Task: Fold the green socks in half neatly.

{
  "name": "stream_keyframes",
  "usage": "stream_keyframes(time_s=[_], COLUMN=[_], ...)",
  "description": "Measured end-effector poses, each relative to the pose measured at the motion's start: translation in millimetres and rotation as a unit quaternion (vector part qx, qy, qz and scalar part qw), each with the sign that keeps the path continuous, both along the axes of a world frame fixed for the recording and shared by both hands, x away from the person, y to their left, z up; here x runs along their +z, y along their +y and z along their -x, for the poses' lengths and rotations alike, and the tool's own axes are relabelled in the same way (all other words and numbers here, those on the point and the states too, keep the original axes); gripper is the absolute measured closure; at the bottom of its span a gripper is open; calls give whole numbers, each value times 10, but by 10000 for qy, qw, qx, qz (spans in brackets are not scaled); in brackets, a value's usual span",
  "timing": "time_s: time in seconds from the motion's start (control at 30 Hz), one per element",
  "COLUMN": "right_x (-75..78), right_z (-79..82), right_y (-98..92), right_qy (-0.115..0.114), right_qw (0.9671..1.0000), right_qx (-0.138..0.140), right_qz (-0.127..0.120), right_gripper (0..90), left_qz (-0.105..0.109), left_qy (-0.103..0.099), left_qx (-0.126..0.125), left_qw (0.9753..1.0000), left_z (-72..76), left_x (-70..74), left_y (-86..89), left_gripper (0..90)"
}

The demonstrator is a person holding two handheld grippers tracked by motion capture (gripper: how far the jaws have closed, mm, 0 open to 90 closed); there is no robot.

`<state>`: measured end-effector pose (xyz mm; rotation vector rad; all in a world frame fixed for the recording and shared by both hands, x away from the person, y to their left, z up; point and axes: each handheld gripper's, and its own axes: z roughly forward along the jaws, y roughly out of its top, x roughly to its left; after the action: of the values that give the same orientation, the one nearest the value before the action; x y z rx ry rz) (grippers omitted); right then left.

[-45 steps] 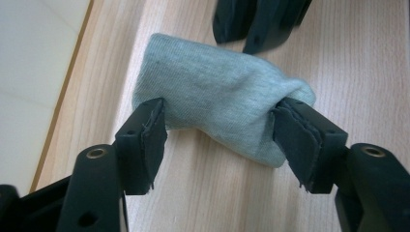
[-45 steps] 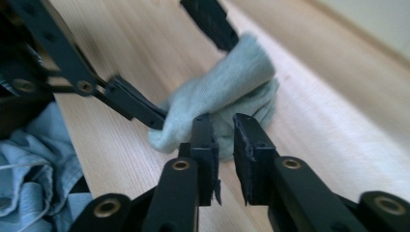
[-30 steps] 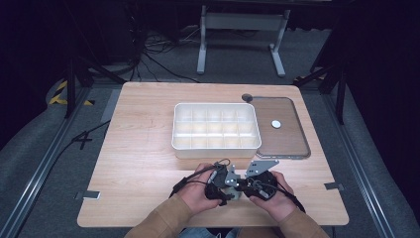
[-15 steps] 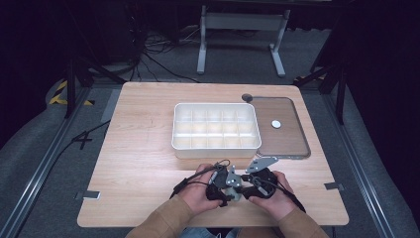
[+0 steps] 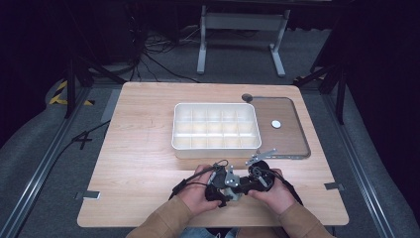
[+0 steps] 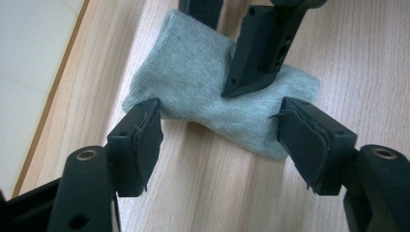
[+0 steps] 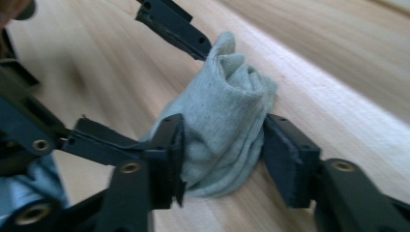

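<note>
little has shifted since half a second ago: both hands stay together at the wooden table's (image 5: 138, 163) near edge. one soft, ribbed grey sock (image 7: 217, 130), bunched, lies on the table; right gripper (image 7: 220, 145) jaws pinch it, left gripper (image 6: 220, 140) jaws gape beside it. one white compartment tray (image 5: 216, 126) sits beyond.

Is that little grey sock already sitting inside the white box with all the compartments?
No, the grey sock lies on the wooden table, between the jaws of both grippers, outside the white box.

white compartment box (image 5: 216, 126) on the wooden table (image 5: 138, 163); beside it a clear lid (image 5: 289, 134) bearing a white disc (image 5: 276, 124).
</note>
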<state>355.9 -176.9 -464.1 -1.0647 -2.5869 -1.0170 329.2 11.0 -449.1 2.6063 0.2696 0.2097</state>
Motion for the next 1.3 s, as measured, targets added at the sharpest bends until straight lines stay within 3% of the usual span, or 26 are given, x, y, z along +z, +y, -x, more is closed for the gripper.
stream_keyframes(time_s=[0.1,0.3,0.67,0.77,1.03,1.3], right_x=[-3,89,417,509,825,1034], right_z=[-20,16,-46,-70,-158,-267], right_y=[0,75,-68,-106,-210,-272], right_qy=[145,-86,-398,-471,-736,-903], right_qw=[9997,9996,9991,9988,9972,9956], right_qx=[87,223,116,90,4,-91], right_qz=[-156,131,-21,-28,86,210], right_gripper=[678,747,753,753,753,753], left_qz=[15,101,235,243,437,451], left_qy=[-13,16,-202,-150,-169,-164], left_qx=[51,180,612,717,1020,1234], left_qw=[10000,9998,9976,9970,9937,9912], left_z=[11,-19,-151,-170,-232,-267], left_x=[3,83,360,390,521,568], left_y=[20,161,538,592,798,919], left_gripper=[329,360,361,366,369,371])
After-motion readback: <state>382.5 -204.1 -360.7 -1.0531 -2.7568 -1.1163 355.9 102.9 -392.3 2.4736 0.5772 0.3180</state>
